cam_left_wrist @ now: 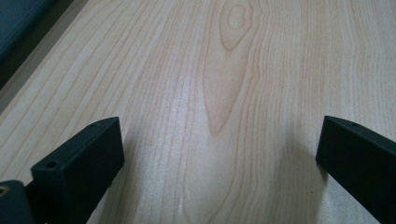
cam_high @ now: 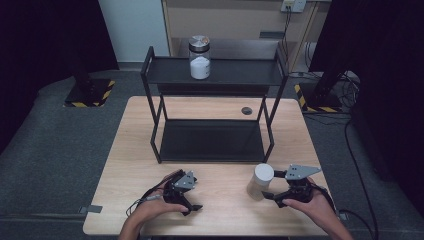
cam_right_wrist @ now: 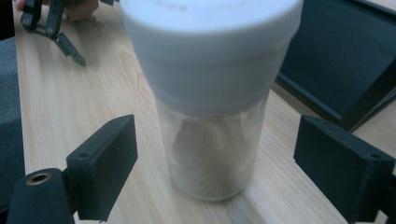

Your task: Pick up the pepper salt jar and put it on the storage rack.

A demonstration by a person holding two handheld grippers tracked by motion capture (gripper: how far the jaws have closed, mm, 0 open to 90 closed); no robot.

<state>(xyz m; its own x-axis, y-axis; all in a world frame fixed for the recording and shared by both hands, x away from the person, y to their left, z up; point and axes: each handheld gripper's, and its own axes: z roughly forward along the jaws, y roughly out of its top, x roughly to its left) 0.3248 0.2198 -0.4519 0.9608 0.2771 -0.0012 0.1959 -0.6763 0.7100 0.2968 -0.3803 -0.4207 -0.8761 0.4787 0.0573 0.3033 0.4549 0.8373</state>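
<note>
Right gripper (cam_right_wrist: 212,154) is straddling a clear jar w/ white lid (cam_right_wrist: 210,93), jaws standing apart on either side, gaps showing btwn pads and glass, no clamp. The jar, w/ pale powder inside, is standing upright on the wooden table (cam_high: 220,192), centred btwn the jaws. Left gripper (cam_left_wrist: 219,149) is resting over bare wood, jaws spread wide w/ nothing btwn them. Beyond the jar a black two-tier rack (cam_high: 215,72) is carrying a second jar (cam_high: 199,57) on its top shelf.
</note>
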